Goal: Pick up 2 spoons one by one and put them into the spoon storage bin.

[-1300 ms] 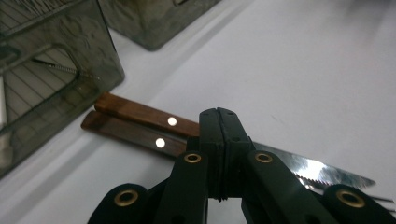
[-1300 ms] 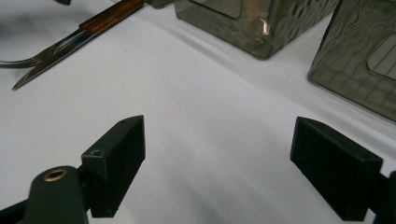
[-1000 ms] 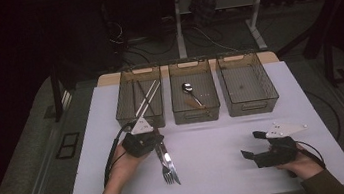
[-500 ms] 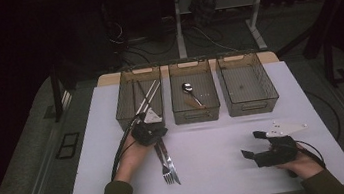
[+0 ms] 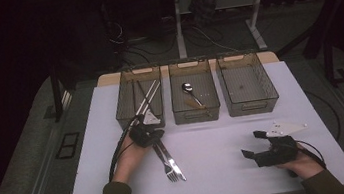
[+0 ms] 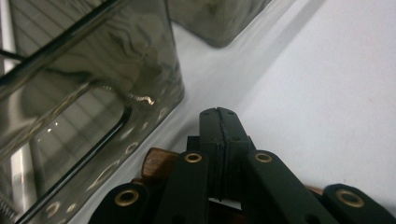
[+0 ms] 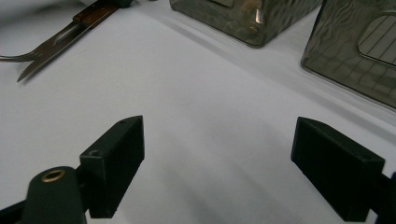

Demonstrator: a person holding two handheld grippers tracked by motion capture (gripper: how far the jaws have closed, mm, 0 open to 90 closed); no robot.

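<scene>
Right at the fork (image 5: 169, 170) and knife (image 5: 170, 158) we go: the pair lie side by side on the white tabletop (image 5: 220, 171), tines and blade tip pointing toward the person, wooden handles running up toward the left bin (image 5: 139, 100). Left tool (image 5: 145, 132) sits right over those handle ends, just in front of the left bin's near wall. From the left gripper view, the jaws are pressed flat together with nothing between the tips, and a brown wooden handle (image 6: 156, 161) shows beneath them, just under the linkage; whether it touches the tool I cannot tell. The smoky wall of the left bin (image 6: 88, 88) rises close beside the jaws there.

Inside that left bin, long thin metal pieces (image 5: 148, 96) lean diagonally. Next bin along, the middle bin (image 5: 194, 94), holds a spoon (image 5: 190, 93) with a wooden handle. Farthest from the left bin stands the right bin (image 5: 247, 86).

Well away from the left bin, near the tabletop's front edge, the right tool (image 5: 253, 147) rests in the person's hand (image 5: 300, 165), its jaws spread wide with nothing between them. In the right gripper view the fork (image 7: 28, 55) and knife (image 7: 56, 49) lie off beyond the spread jaws, bare white surface in between.
</scene>
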